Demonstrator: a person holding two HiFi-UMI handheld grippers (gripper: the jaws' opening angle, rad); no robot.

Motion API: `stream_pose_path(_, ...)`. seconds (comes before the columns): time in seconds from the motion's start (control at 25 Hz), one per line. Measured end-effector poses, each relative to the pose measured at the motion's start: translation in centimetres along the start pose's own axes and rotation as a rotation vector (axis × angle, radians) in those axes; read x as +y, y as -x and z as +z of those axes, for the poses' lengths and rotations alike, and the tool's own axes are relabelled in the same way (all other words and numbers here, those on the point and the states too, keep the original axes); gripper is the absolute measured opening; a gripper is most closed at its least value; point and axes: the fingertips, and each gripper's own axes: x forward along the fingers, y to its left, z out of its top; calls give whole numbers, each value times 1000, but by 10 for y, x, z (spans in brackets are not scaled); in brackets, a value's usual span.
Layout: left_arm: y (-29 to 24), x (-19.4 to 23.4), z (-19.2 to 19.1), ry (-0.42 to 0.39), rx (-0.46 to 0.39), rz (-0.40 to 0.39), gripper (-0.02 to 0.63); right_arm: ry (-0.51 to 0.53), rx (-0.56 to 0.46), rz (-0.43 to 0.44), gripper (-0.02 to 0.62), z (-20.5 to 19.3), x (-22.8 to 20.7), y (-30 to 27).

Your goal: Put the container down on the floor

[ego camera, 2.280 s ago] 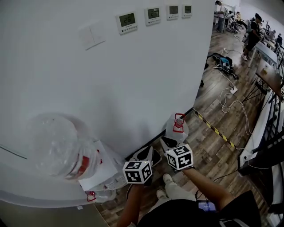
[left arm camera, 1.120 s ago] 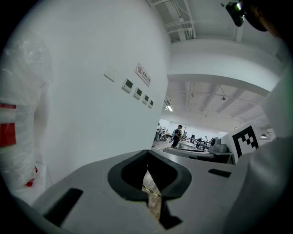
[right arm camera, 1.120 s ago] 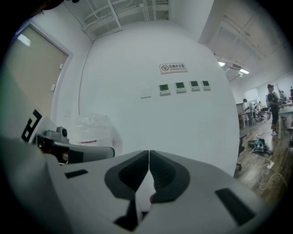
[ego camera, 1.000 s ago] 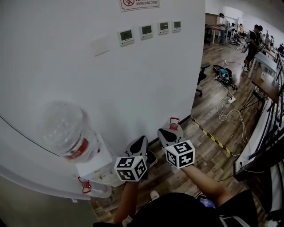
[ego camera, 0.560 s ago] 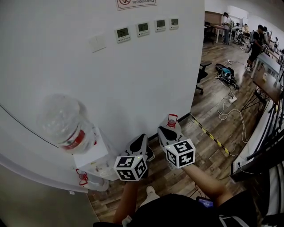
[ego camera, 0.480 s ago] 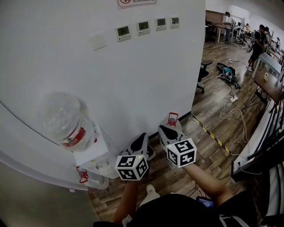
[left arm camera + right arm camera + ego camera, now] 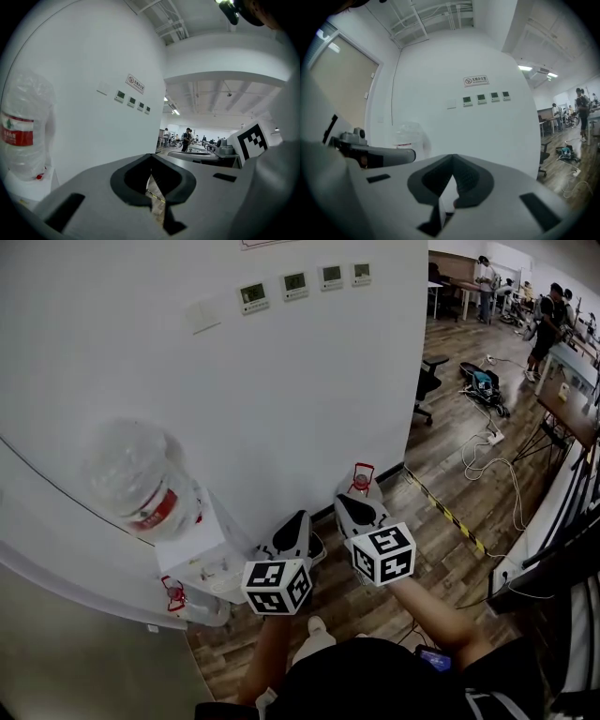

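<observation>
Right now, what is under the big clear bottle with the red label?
A white water dispenser; the bottle sits on it. The bottle's mouth is covered where they meet.

Water jugs point(image 7: 141, 486) — three; wall thermostats point(image 7: 294, 281) — four; two grippers: left gripper point(image 7: 295, 526), right gripper point(image 7: 349, 510).

An open-plan office — wall thermostats point(image 7: 295, 282) high above the left gripper point(image 7: 294, 532), a water-dispenser bottle point(image 7: 141, 479) to its left; beyond the right gripper point(image 7: 351, 512) stand an office chair point(image 7: 427, 381), floor cables point(image 7: 487, 451), desks point(image 7: 574, 357) and people point(image 7: 553, 315).
</observation>
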Motion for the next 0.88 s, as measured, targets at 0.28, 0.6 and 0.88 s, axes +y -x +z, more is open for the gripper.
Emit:
stream_pose_path(0.28, 5, -11, -6, 1, -3, 0, 14, -5, -3, 10, 28, -2, 0, 13)
stream_pose_path(0.6, 4, -16, -6, -4, 4, -17, 14, -18, -3, 3, 29, 0, -6, 14)
stream_pose_path(0.88, 4, -18, -8, -2, 3, -18, 14, -29, -5, 10, 29, -2, -4, 14)
